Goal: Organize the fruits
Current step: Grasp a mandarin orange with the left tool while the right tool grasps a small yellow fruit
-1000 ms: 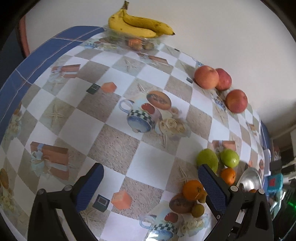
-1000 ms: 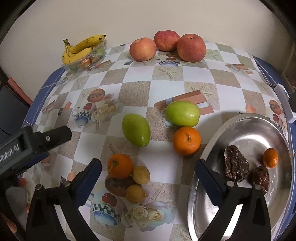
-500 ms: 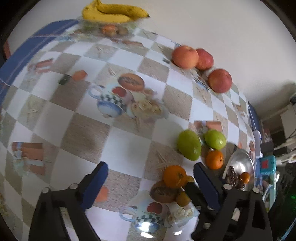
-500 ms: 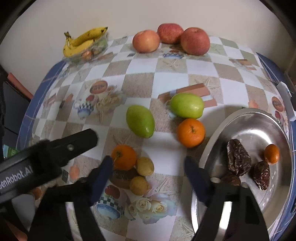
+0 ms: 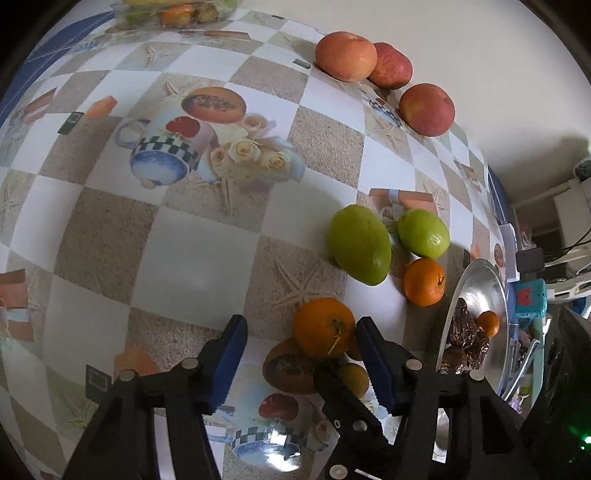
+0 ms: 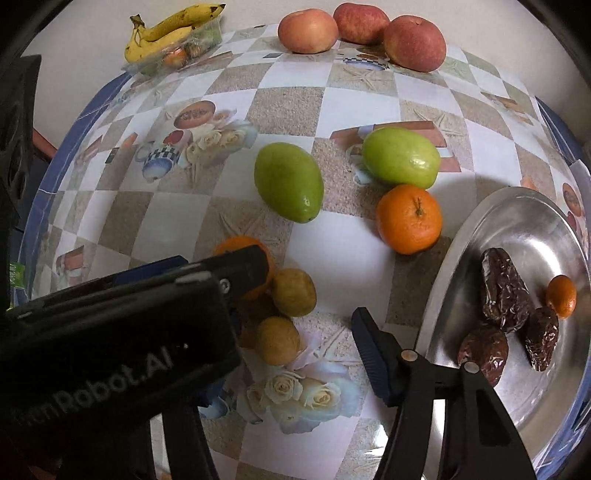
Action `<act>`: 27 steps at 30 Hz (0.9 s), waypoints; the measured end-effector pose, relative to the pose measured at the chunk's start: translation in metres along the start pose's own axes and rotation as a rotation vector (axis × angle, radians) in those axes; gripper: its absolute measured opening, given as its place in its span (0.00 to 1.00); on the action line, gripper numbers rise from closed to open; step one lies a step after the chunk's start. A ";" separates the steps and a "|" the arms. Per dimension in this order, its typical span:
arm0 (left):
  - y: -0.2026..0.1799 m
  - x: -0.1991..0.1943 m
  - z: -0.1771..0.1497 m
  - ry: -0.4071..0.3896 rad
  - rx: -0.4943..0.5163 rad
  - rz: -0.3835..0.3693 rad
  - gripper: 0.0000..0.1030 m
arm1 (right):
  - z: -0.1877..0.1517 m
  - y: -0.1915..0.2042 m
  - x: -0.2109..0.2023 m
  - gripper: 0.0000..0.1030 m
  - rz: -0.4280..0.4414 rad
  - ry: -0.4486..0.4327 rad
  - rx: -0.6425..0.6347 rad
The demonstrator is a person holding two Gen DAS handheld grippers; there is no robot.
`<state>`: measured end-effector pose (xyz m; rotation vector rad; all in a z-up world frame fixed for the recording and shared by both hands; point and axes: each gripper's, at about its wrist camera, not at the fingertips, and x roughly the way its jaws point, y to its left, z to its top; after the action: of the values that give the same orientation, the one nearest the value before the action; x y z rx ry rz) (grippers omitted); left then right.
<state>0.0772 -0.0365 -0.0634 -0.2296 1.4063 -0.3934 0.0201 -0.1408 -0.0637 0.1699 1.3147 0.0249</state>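
Showing only in the right wrist view: bananas (image 6: 171, 31).

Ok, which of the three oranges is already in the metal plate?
The smallest orange, beside the dates in the metal plate; the other two lie on the tablecloth.

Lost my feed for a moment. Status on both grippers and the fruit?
Left hand-held gripper closing, near orange between its jaws, untouched. Right hand-held gripper closing over two small yellow fruits, holding nothing. Left crowds right's view.
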 end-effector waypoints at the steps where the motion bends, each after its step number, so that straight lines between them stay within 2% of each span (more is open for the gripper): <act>1: 0.001 0.000 0.000 0.006 -0.006 -0.017 0.53 | 0.000 0.000 0.000 0.59 -0.003 0.002 0.000; 2: 0.003 0.001 0.000 0.021 -0.026 -0.052 0.48 | -0.001 0.000 0.000 0.54 -0.004 0.003 0.003; 6: 0.007 0.005 -0.002 0.049 -0.074 -0.123 0.39 | -0.002 -0.001 -0.002 0.41 0.013 0.009 0.008; 8: 0.007 0.006 -0.002 0.055 -0.088 -0.142 0.36 | -0.002 -0.001 -0.002 0.27 0.027 0.012 0.010; 15: 0.007 0.004 -0.002 0.047 -0.102 -0.139 0.35 | 0.000 -0.003 -0.002 0.25 0.048 0.011 0.031; 23: 0.017 -0.022 0.005 -0.046 -0.123 -0.116 0.35 | 0.003 -0.016 -0.019 0.25 0.048 -0.036 0.068; 27: 0.018 -0.031 0.009 -0.085 -0.139 -0.118 0.35 | 0.005 -0.022 -0.030 0.25 0.076 -0.060 0.086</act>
<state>0.0846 -0.0087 -0.0406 -0.4395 1.3412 -0.3791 0.0153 -0.1667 -0.0373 0.2914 1.2495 0.0275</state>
